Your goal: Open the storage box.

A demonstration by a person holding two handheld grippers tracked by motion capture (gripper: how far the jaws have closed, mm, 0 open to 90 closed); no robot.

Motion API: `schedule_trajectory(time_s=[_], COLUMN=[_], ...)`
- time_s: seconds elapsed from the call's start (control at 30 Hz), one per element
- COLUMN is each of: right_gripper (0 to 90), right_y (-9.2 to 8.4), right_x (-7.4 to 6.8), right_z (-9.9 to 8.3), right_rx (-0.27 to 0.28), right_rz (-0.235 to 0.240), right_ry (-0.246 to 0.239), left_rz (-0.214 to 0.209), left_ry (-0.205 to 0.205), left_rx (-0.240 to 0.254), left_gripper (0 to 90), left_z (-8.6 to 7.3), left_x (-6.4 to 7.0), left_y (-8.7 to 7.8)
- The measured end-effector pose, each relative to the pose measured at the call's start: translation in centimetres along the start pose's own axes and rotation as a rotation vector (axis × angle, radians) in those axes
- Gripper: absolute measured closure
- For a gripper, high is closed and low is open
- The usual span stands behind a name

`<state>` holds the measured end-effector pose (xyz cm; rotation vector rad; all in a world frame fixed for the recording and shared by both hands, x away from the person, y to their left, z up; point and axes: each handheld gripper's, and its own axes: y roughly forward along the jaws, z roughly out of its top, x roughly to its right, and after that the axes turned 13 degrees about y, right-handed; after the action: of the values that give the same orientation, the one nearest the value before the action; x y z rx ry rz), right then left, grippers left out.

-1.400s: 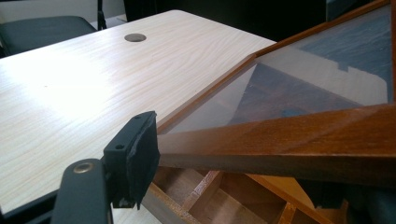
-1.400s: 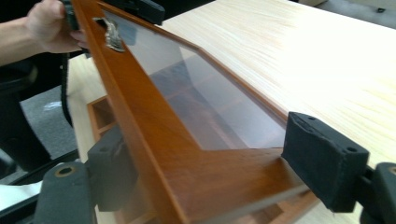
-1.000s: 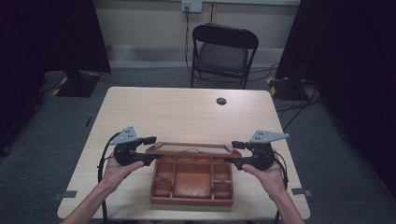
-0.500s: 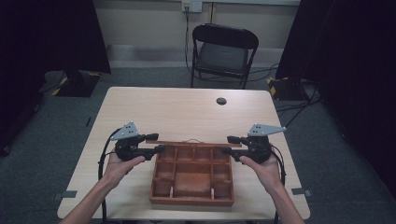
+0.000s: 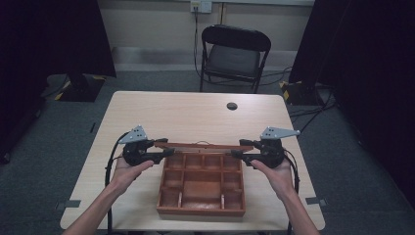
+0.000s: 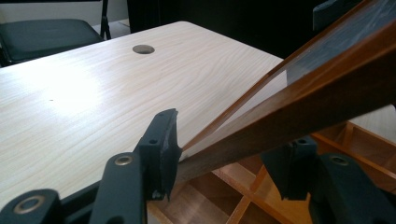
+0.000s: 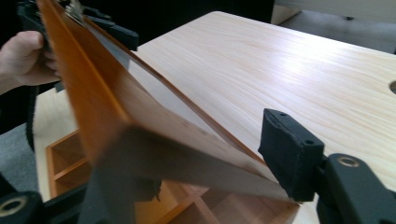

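While the glazed brown wooden lid [image 5: 203, 145] stands raised nearly upright over the far edge of the compartmented brown wooden box [image 5: 201, 196] on the pale wood counter [image 5: 186, 115], the left tongs [image 5: 166, 153] have just been closing and clamp its left end. The right tongs [image 5: 236, 153] have just been opening slightly, their jaws set around the lid's right end.
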<state>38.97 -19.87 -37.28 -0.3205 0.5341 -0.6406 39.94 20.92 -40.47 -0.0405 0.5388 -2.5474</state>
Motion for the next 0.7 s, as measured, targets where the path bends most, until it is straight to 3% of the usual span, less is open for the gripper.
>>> schedule_trajectory(time_s=[0.27, 0.47, 0.6, 0.7], right_gripper=[42.8, 43.4, 42.5, 41.3], right_y=[0.5, 1.0, 1.3, 1.6], right_x=[1.0, 1.4, 1.8, 2.1], right_z=[-0.4, -0.3, -0.3, -0.3], right_rx=[0.000, 0.001, -0.001, -0.013], right_rz=[-0.012, -0.024, -0.032, -0.030], right_ry=[0.022, 0.020, 0.025, 0.038], left_rz=[0.003, 0.006, 0.002, -0.001], left_ry=[0.011, 0.004, -0.022, -0.015], left_rx=[-0.018, -0.020, -0.011, -0.019], left_gripper=[50.2, 51.1, 51.4, 52.4], left_z=[0.4, 0.3, 0.3, 0.5], left_x=[-0.5, -0.9, -1.1, -1.4], left_y=[0.2, 0.5, 0.7, 0.8])
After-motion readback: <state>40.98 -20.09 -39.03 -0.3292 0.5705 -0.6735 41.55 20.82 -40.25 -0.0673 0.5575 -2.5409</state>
